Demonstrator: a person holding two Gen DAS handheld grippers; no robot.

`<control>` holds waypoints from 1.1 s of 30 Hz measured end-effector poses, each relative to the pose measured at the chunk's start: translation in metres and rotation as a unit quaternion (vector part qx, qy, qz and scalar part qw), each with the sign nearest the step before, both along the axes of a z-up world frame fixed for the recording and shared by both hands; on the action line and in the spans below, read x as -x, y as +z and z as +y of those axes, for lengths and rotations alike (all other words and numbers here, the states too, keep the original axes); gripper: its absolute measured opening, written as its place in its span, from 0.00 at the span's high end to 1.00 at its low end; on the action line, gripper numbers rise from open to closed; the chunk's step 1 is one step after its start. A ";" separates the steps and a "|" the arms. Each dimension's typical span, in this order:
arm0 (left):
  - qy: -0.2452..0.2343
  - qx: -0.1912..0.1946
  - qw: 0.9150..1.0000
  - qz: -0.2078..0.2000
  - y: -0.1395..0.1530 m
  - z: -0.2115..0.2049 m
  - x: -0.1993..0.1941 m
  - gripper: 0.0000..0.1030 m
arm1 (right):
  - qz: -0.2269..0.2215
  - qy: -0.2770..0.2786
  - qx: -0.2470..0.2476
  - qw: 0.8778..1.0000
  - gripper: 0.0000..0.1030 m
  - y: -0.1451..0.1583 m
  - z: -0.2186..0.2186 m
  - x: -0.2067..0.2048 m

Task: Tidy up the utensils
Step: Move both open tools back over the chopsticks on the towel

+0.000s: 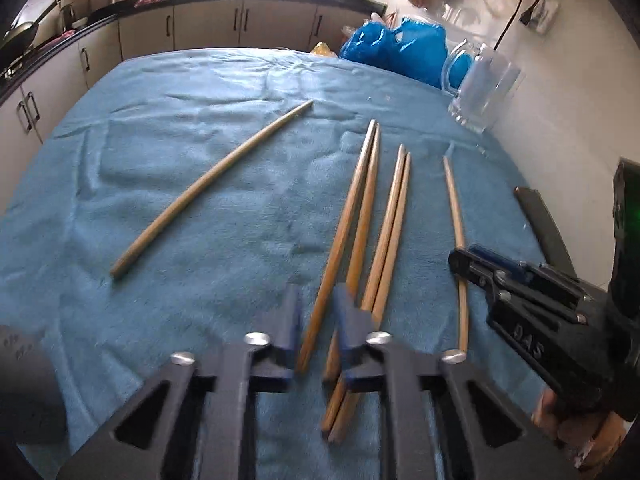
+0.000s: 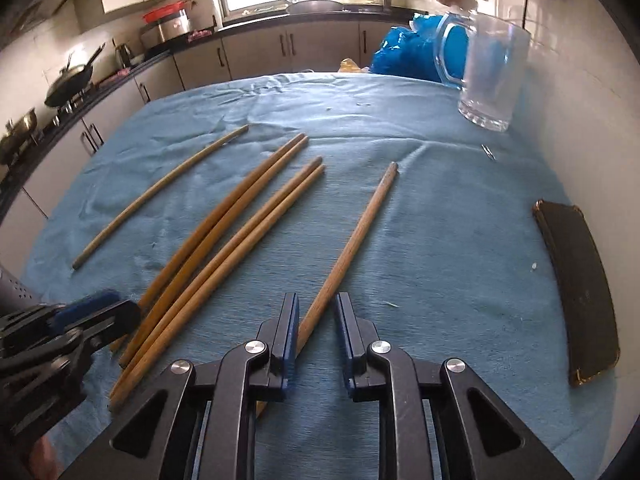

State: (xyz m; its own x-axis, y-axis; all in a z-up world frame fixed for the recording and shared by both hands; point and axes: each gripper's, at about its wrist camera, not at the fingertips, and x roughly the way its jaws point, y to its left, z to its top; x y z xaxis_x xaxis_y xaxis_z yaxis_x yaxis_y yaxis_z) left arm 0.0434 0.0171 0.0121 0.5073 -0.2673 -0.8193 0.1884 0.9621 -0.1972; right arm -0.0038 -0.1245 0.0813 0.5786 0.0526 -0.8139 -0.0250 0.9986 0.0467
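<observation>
Several wooden chopsticks lie on a blue cloth [image 1: 200,120]. A pale one [image 1: 208,188] lies apart at the left. Two pairs lie side by side in the middle [image 1: 394,216], and a single one [image 2: 360,232] lies to their right. My left gripper [image 1: 318,316] is low over the near ends of the pairs. The leftmost chopstick [image 1: 340,240] runs between its fingers, with a gap still showing on one side. My right gripper [image 2: 317,320] straddles the near end of the single chopstick, which touches the left pad and stands clear of the right one.
A clear glass mug [image 2: 492,76] stands at the far right by the wall. A dark flat case [image 2: 576,288] lies along the right edge. Blue plastic bags [image 1: 396,52] sit at the far end. Kitchen counters run behind and to the left.
</observation>
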 end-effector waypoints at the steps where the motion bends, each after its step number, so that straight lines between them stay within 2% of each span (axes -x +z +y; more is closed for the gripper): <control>1: -0.005 -0.004 1.000 0.004 0.000 -0.003 -0.003 0.93 | -0.002 0.002 -0.004 1.000 0.82 0.001 -0.002 0.002; 5: -0.015 -0.022 1.000 -0.003 0.001 -0.013 -0.010 0.93 | -0.011 0.005 -0.005 1.000 0.82 0.000 -0.001 0.004; 10: -0.017 0.023 0.999 -0.012 0.009 -0.007 -0.007 0.94 | -0.024 0.004 -0.022 0.999 0.82 0.000 -0.001 0.003; 12: -0.024 0.029 0.999 -0.019 0.011 -0.008 -0.007 0.94 | -0.026 0.003 -0.029 0.999 0.82 0.000 -0.004 0.003; 15: -0.033 0.002 0.999 -0.011 0.005 -0.018 -0.013 0.94 | -0.029 0.003 -0.032 0.999 0.81 -0.001 -0.004 0.004; 17: -0.035 -0.018 0.999 -0.024 0.005 -0.022 -0.014 0.94 | -0.029 0.003 -0.034 0.999 0.81 -0.001 -0.005 0.004; 21: -0.039 -0.031 0.998 -0.027 0.004 -0.026 -0.016 0.94 | -0.029 0.003 -0.044 0.999 0.81 -0.001 -0.008 0.003; 23: -0.042 -0.032 0.998 -0.024 0.004 -0.029 -0.019 0.94 | -0.030 0.003 -0.042 0.999 0.81 -0.001 -0.007 0.004; 27: -0.047 -0.008 0.999 -0.024 0.004 -0.030 -0.018 0.94 | -0.032 0.004 -0.045 0.998 0.81 -0.001 -0.010 0.004; 31: -0.057 -0.038 0.997 -0.043 0.004 -0.043 -0.019 0.94 | -0.033 0.004 -0.051 0.998 0.81 -0.001 -0.013 0.004; 33: -0.062 -0.071 0.994 -0.056 0.003 -0.054 -0.021 0.94 | -0.033 0.004 -0.053 0.998 0.81 -0.001 -0.013 0.005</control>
